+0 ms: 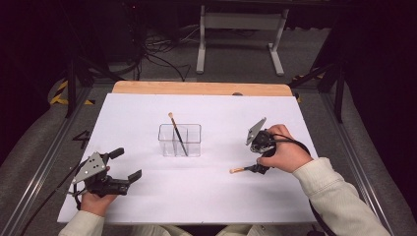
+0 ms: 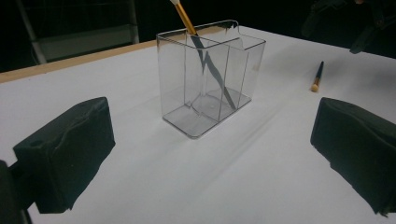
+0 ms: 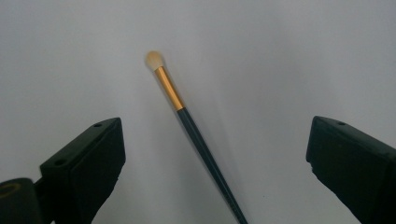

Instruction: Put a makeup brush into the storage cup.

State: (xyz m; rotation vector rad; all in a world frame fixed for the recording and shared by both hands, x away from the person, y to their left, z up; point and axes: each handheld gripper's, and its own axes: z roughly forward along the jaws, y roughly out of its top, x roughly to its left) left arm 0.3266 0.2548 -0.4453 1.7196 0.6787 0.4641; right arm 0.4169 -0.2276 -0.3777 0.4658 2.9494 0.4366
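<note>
One brush [image 1: 177, 132] stands already in the clear holder [image 1: 180, 140], leaning with its bristle end up and out past the far-left rim; it looks to sit in a middle compartment, though the clear walls make that hard to fix. Holder at table centre on the white sheet [image 1: 147, 113].

Second brush [image 1: 242, 169] lies flat on the sheet, right of the holder and nearer the person, pale tip pointing left. Right gripper [image 1: 256, 168] tipped down over its handle end. In the right gripper view the brush [image 3: 196, 135] runs up between the two jaws, which stand wide apart, neither touching it. Not gripped yet.

Left gripper [image 1: 127, 166] rests low at near left, jaws spread, nothing between them. Its view looks across at the holder [image 2: 210, 77], with the loose brush [image 2: 317, 77] well off to the right.

Judgement: about half done. Left to do: close on the lying brush, lift, carry to the holder, drop it in.
</note>
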